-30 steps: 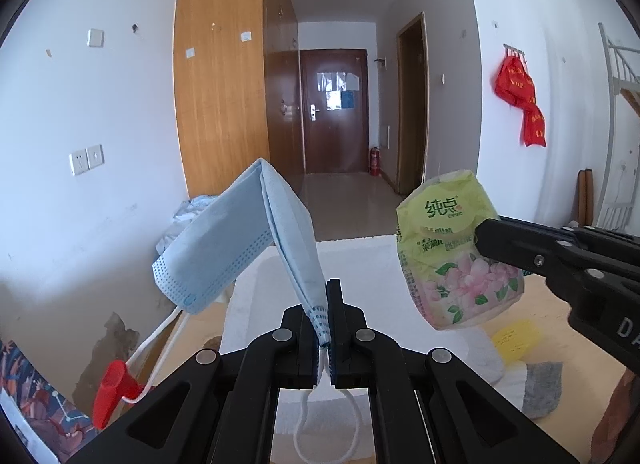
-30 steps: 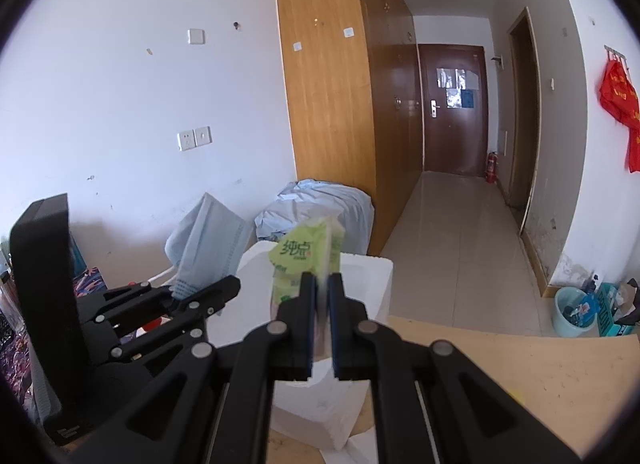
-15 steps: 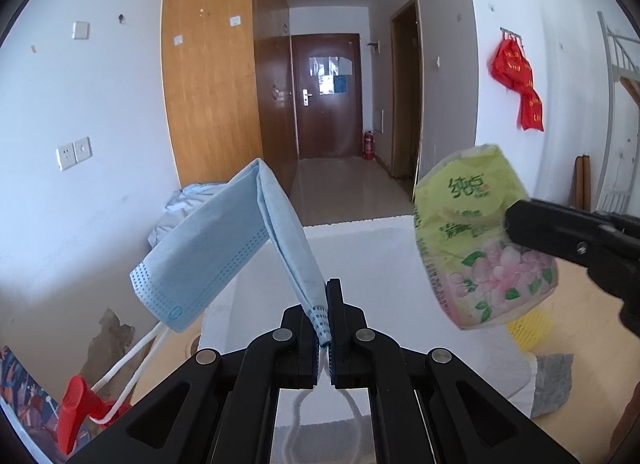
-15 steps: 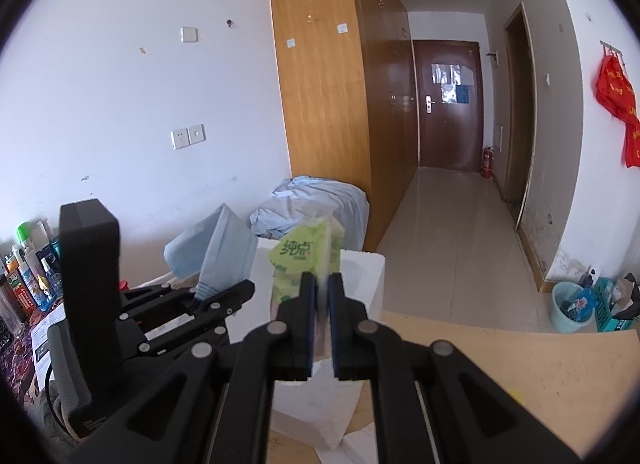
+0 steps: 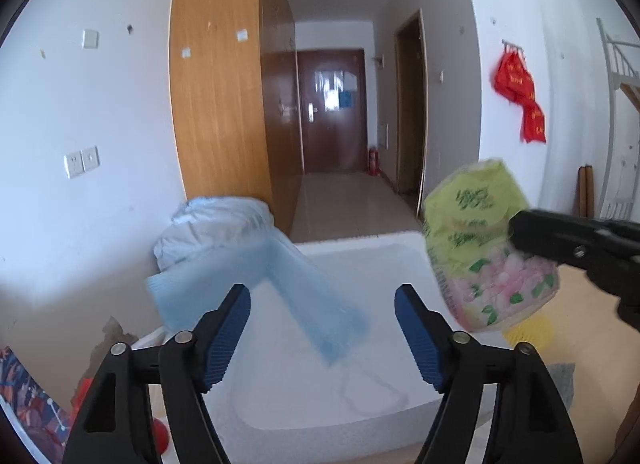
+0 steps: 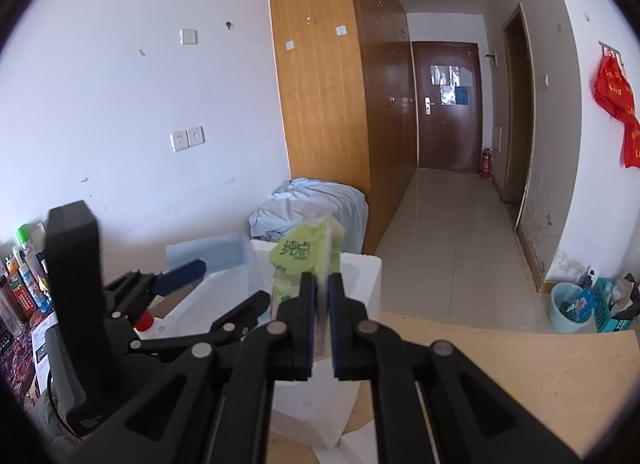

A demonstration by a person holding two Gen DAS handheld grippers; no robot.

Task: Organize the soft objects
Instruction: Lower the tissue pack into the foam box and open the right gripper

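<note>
My left gripper (image 5: 322,304) is wide open — the blue face mask (image 5: 276,284) floats over the white foam box (image 5: 372,260). My right gripper (image 6: 320,296) squeezes the soft, light tissue pack (image 6: 306,252) — hold its middle.

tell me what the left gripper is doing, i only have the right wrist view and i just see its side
Observer: The left gripper is open, its blue pads wide apart, and the blue face mask is blurred in front of them above the white foam box, held by nothing.
Operator: can you see my tissue pack from there
Observer: Yes, its broad face shows: the tissue pack has pink flowers on its lower half, which your fingers hide.
Operator: anything on the table past the box
Observer: A yellow item and a grey cloth lie to the box's right, below the right gripper.
</note>
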